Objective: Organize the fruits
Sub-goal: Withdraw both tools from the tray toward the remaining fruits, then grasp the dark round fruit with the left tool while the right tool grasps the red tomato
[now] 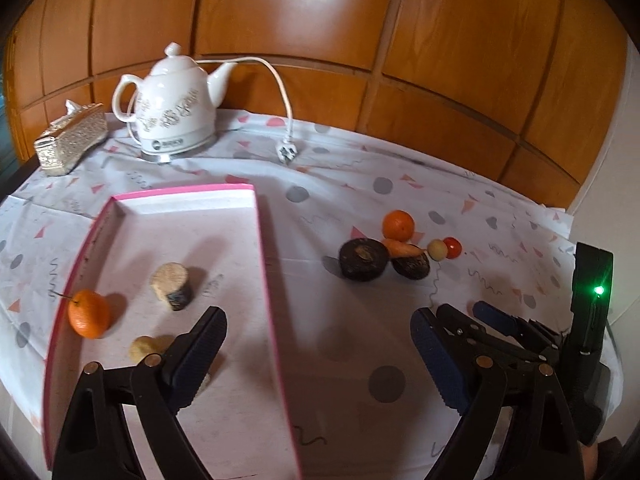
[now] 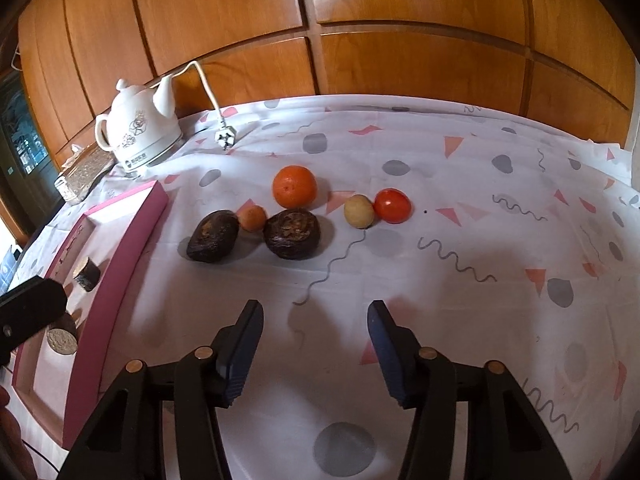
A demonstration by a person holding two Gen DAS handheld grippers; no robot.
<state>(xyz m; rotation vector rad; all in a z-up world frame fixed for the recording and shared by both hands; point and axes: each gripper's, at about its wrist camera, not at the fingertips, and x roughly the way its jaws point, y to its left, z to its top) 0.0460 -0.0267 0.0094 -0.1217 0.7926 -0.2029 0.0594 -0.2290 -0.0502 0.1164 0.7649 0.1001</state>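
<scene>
A pink-rimmed tray (image 1: pixel 267 240) lies at the left and holds a small orange (image 1: pixel 89 313), a cut brown-skinned piece (image 1: pixel 172 285) and a pale piece (image 1: pixel 145 346). On the cloth to its right lie an orange (image 2: pixel 294 185), two dark fruits (image 2: pixel 213 235) (image 2: pixel 292 233), a small orange piece (image 2: pixel 253 217), a pale round fruit (image 2: pixel 359 210) and a red tomato (image 2: pixel 393 205). My left gripper (image 1: pixel 320 340) is open over the tray's right rim. My right gripper (image 2: pixel 316 332) is open and empty, short of the fruit; it also shows in the left wrist view (image 1: pixel 500 320).
A white kettle (image 1: pixel 172 100) with its cord and plug (image 1: pixel 286 153) stands at the back left, beside a glittery tissue box (image 1: pixel 72 138). Wooden panelling (image 1: pixel 320 20) runs behind the table. The patterned cloth (image 2: pixel 480 264) covers the table.
</scene>
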